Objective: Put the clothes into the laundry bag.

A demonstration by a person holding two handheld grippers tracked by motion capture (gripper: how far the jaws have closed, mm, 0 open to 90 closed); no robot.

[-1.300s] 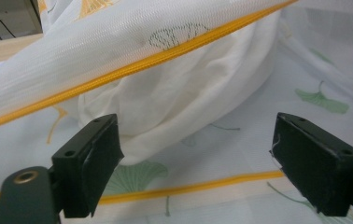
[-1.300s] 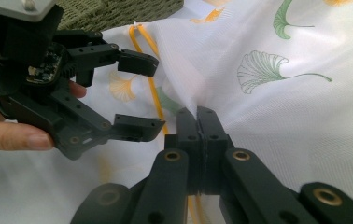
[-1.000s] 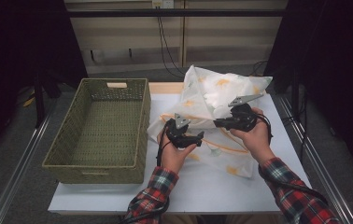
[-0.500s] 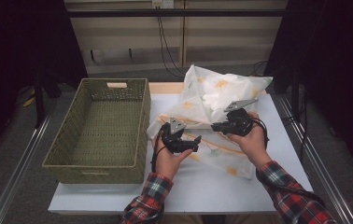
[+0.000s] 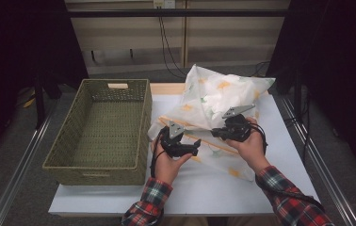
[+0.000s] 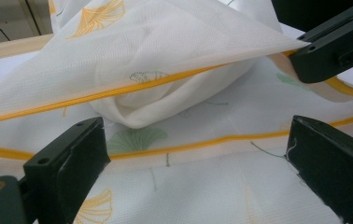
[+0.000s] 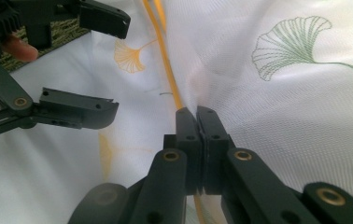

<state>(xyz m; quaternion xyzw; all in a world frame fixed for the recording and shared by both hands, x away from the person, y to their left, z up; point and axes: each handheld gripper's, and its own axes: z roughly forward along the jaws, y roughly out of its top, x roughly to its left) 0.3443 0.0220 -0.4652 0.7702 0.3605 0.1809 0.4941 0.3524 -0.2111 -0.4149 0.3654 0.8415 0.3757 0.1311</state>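
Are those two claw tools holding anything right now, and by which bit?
The right gripper pinches the white leaf-print cloth at a fold beside its orange stripe. The left gripper is open, holding nothing.

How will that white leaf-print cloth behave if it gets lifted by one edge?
Probably floppy: the cloth already sags in soft folds where the right tool pinches it. Likely light, since its thin mesh peaks from one pinch. The left tool is open.

bag [image 6: 174, 42]: sheer matt mesh cloth | basket [image 5: 98, 136]: rough woven wicker, probably | claw [image 6: 198, 154]: matt black plastic
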